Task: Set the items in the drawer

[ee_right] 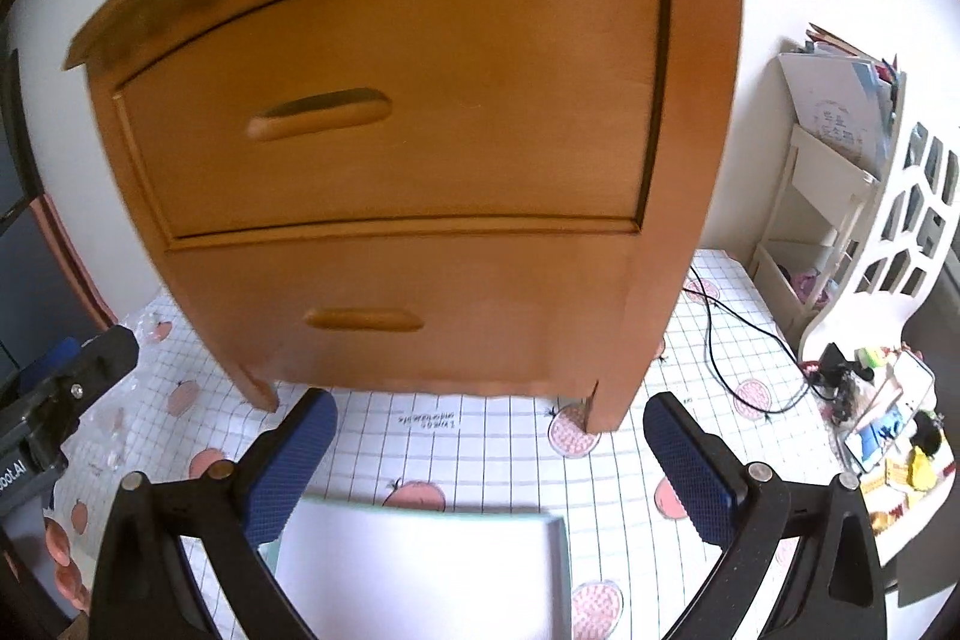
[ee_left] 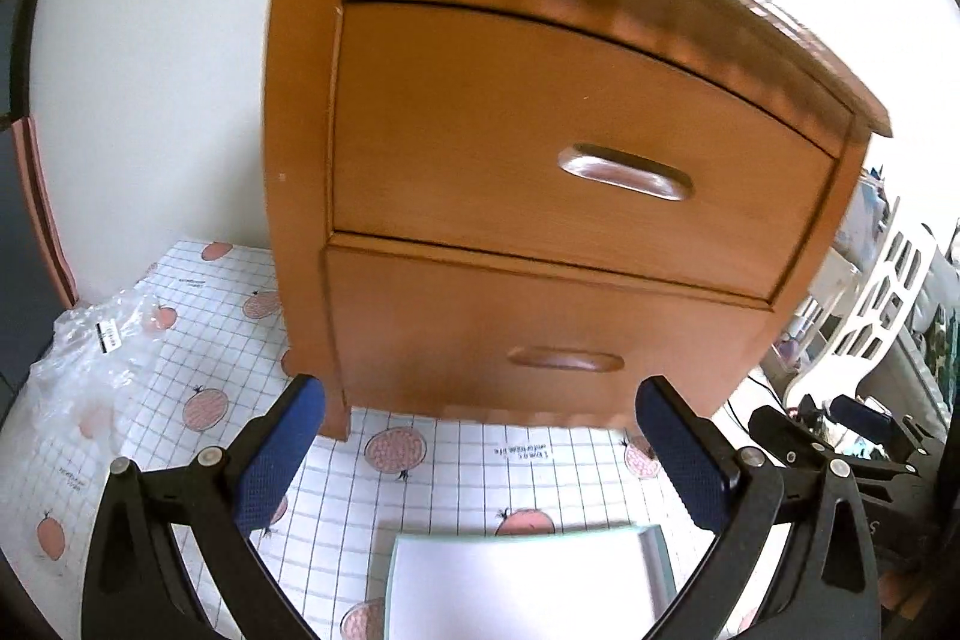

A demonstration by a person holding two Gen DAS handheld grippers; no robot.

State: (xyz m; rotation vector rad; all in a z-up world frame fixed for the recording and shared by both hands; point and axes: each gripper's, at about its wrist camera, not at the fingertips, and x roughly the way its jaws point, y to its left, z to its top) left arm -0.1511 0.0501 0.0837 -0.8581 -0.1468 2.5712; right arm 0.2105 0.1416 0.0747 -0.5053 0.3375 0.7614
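Cabinet (ee_left: pixel 540 148) stands on the checked tablecloth (ee_left: pixel 198 340), both drawers flush and closed: top drawer (ee_left: pixel 480 148) with its recessed handle (ee_left: pixel 624 172), bottom drawer (ee_left: pixel 480 328) with its own handle (ee_left: pixel 564 359) under it

The item looks like the flat white box (ee_left: pixel 516 580) with a pale green edge, lying on the cloth in front of the cabinet, near its front feet, not touching it. Same box in the right wrist view (ee_right: pixel 420 568)

Left gripper (ee_left: pixel 480 448) hovers in front of the cabinet above the box, blue pads wide apart, nothing between them. Right gripper (ee_right: pixel 489 460) same: spread wide, empty, over the box, facing the cabinet front

Clear plastic bag (ee_left: pixel 96 352) lies on the cloth left of the cabinet. Black cable (ee_right: pixel 720 340) and a white rack (ee_right: pixel 840 232) with books sit right of the cabinet, well clear

Progress, my read: nothing done yet. Drawer unopened, box not picked up. Left: pull a drawer open by its handle, grab the box, put it inside, probably close
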